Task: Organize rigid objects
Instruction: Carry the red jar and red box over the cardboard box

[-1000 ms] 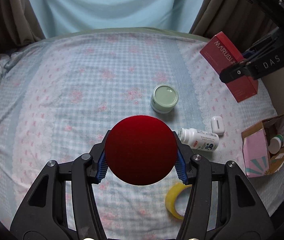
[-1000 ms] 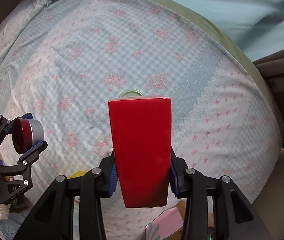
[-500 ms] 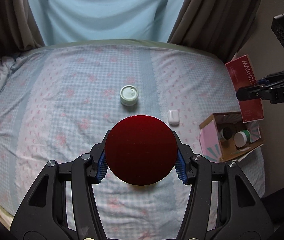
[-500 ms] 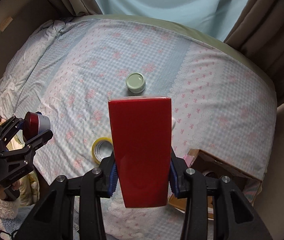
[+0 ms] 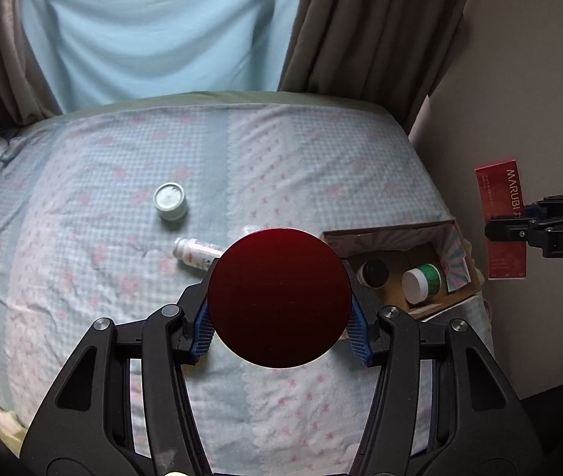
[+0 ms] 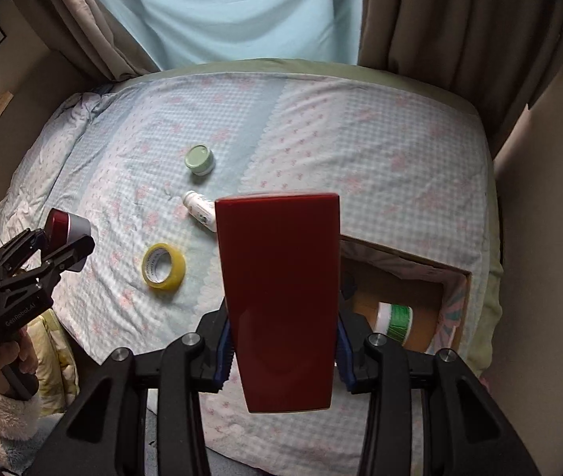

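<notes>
My left gripper (image 5: pixel 280 329) is shut on a round jar with a dark red lid (image 5: pixel 279 297), held above the bed's near side. The right wrist view shows that gripper (image 6: pixel 65 236) at the left edge with the red and silver jar (image 6: pixel 66 224). My right gripper (image 6: pixel 283 353) is shut on a tall red box (image 6: pixel 277 301), hanging over the open cardboard box (image 6: pixel 404 258). In the left wrist view the red box (image 5: pixel 499 198) and right gripper (image 5: pixel 513 220) sit at the far right. The cardboard box (image 5: pixel 384 231) holds a dark-lidded jar (image 5: pixel 374 271) and a white-capped green jar (image 5: pixel 420 281).
On the checked bedspread (image 5: pixel 83 277) lie a pale green jar (image 5: pixel 169 200), a white bottle (image 5: pixel 198 256) on its side and a yellow tape roll (image 6: pixel 163 266). Curtains hang behind the bed and a wall stands at the right. A hand (image 6: pixel 23 357) grips the left tool.
Both grippers have drawn back and risen from the bed, each still holding its object. The right gripper has rolled, and the cardboard box now lies below it.
</notes>
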`<state>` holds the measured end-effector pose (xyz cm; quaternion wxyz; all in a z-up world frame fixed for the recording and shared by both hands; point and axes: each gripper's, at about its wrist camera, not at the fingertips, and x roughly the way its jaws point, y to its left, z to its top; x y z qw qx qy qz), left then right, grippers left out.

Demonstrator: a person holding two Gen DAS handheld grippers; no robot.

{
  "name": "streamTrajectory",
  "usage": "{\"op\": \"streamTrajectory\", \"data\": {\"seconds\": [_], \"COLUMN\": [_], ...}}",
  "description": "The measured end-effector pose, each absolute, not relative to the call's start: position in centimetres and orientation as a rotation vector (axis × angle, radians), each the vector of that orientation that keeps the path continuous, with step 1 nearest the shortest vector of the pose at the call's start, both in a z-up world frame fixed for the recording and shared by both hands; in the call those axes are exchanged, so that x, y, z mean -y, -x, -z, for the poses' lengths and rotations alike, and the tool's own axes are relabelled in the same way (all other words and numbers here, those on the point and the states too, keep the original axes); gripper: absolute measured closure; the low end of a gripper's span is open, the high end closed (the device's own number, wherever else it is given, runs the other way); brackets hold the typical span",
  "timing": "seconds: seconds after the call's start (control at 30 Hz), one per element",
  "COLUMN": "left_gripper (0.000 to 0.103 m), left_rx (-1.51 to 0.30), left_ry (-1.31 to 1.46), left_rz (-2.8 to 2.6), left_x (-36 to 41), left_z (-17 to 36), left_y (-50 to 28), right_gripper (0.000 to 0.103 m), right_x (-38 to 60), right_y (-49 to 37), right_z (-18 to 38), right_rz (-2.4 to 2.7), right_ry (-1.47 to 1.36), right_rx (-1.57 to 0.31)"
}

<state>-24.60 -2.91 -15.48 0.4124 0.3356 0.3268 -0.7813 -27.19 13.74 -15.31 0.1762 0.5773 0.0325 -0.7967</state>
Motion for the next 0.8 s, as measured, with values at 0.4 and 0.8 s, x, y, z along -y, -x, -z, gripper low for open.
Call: {"op": "streamTrajectory", "data": {"seconds": [0.4,0.8], "left_gripper": [0.052,0.053], "left_rx": [-0.861,-0.924], "left_ry": [-1.012,-1.269], "left_rz": [1.974,1.876], "left_x": [2.3,4.5], "left_z": [20.3,30.9], "left_y": [37.7,44.8], "right_gripper": [0.064,0.065], "right_x": [-20.6,-20.6], "right_y": [29.0,31.6], "right_z": [21.8,34.5], "right_rz": [2.233,2.142], "right_ry": [-1.748,-1.959], "right_rx": [0.138,0.451]}}
